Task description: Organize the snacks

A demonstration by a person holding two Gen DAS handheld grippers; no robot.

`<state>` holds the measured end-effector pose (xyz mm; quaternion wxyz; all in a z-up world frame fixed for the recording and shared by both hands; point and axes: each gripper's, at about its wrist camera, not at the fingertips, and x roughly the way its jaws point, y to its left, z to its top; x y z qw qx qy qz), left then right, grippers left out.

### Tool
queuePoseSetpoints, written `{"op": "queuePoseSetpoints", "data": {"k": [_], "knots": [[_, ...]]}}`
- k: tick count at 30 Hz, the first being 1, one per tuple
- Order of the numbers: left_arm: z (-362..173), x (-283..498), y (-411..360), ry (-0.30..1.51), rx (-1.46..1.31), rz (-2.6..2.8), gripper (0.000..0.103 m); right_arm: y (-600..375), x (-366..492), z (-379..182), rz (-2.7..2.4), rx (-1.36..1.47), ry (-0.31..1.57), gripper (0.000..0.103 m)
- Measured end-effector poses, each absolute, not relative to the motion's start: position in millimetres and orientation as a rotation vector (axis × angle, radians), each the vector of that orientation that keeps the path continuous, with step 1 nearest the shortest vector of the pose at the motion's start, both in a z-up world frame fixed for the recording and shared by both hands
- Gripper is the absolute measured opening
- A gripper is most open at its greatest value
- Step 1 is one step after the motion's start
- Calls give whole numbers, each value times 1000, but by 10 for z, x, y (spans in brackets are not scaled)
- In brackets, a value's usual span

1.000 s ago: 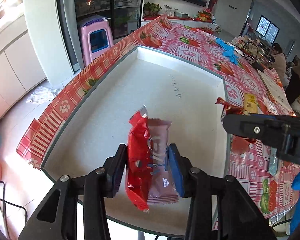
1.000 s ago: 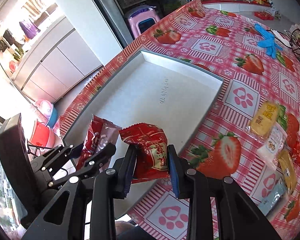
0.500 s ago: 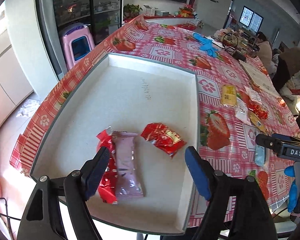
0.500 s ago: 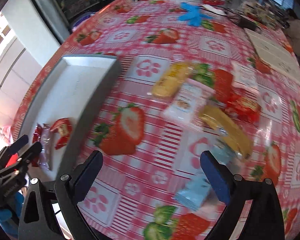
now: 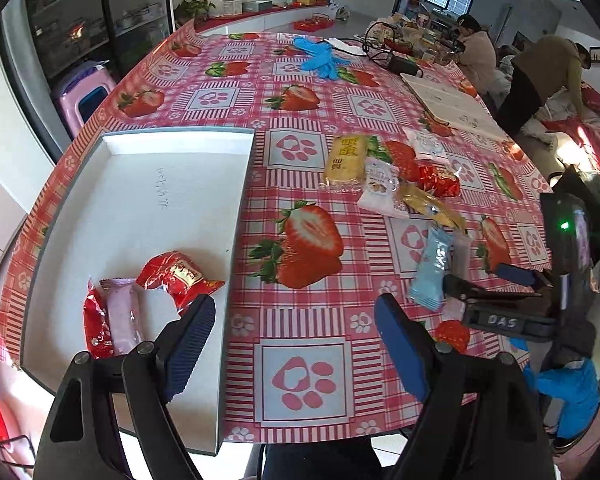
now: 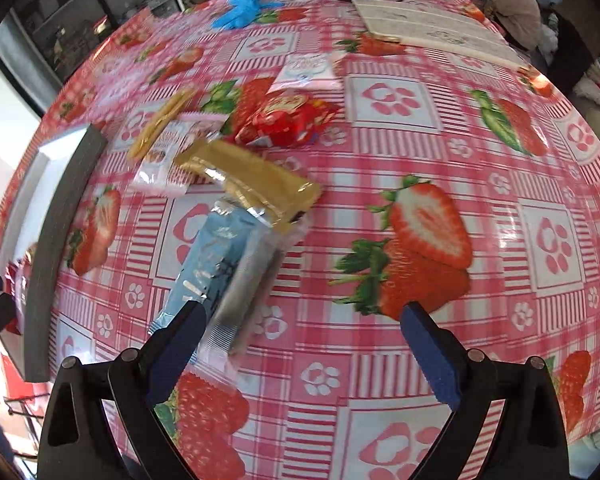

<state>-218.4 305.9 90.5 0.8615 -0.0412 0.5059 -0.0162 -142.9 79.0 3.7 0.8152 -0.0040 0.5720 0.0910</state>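
A white tray (image 5: 140, 208) lies at the table's left; in its near corner lie a red packet (image 5: 180, 276), a pink bar (image 5: 122, 316) and a red wrapper (image 5: 94, 324). Loose snacks lie to the right: a yellow pack (image 5: 346, 158), a white pack (image 5: 380, 190), a red pack (image 5: 438, 180), a gold bar (image 6: 252, 180), a light-blue bar (image 6: 208, 264) and a clear grey bar (image 6: 248, 292). My left gripper (image 5: 296, 340) is open and empty above the tray's right rim. My right gripper (image 6: 304, 356) is open and empty, just right of the blue and grey bars.
Blue gloves (image 5: 320, 58) and a white board (image 5: 448, 108) lie farther back on the strawberry tablecloth. Another white pack (image 5: 424, 146) lies behind the red pack. People stand at the far right. A pink stool (image 5: 86, 94) stands beyond the table's left edge.
Both grippers let go of their snacks into the tray and opened. The left gripper moved right. The right gripper swung right to the loose snacks and came down close to the blue bar.
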Motion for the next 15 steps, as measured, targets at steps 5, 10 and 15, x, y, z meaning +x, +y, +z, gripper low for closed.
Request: {"op": "queuePoseSetpoints", "data": {"k": [5, 10, 15], "knots": [[1258, -1998, 2937, 1009, -51, -38, 85, 697, -1383, -17, 170, -90, 1159, 102], [1209, -1488, 2716, 1015, -4, -63, 89, 225, -1304, -43, 118, -42, 1157, 102], [686, -861, 2562, 1106, 2, -67, 89, 174, -1369, -33, 152, -67, 1121, 103]]}}
